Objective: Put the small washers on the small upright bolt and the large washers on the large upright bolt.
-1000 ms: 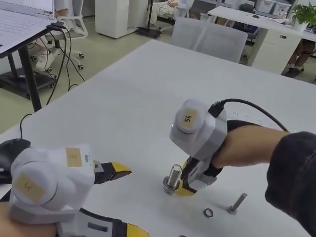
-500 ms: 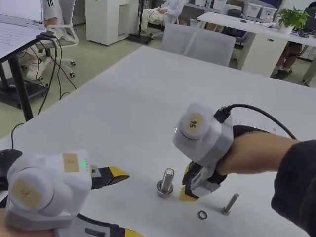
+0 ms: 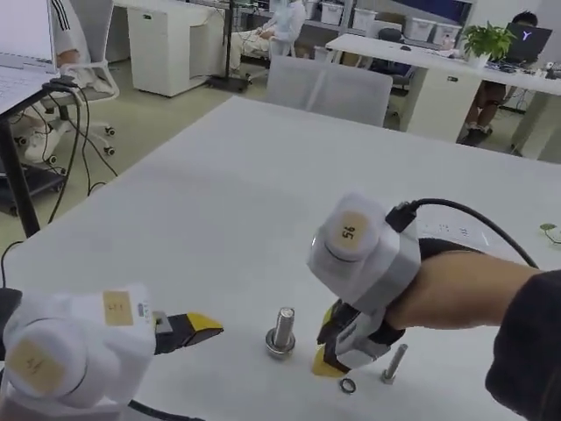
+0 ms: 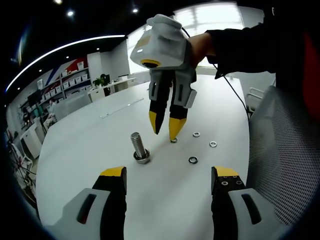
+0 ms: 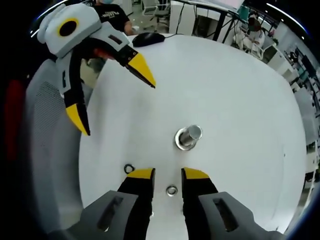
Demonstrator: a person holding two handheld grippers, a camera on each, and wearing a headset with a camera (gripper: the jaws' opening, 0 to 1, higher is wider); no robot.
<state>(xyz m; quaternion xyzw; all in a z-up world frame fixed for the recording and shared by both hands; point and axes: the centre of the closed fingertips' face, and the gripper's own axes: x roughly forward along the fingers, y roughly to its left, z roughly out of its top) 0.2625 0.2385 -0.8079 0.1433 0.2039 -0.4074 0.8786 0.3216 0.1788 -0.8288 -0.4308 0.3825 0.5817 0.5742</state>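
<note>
Washer [image 5: 171,190] lies inside right claw [image 5: 168,173], now drawn back from large bolt [image 5: 188,136].

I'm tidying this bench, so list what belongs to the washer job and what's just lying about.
Job: large upright bolt, small bolt, loose washers.
Lying about: computer mouse, grey chair, potted plant.

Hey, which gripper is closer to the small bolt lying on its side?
Right. The right gripper hangs just beside the lying bolt, while the left gripper sits on the far side of the upright bolt, jaws wide open.
</note>
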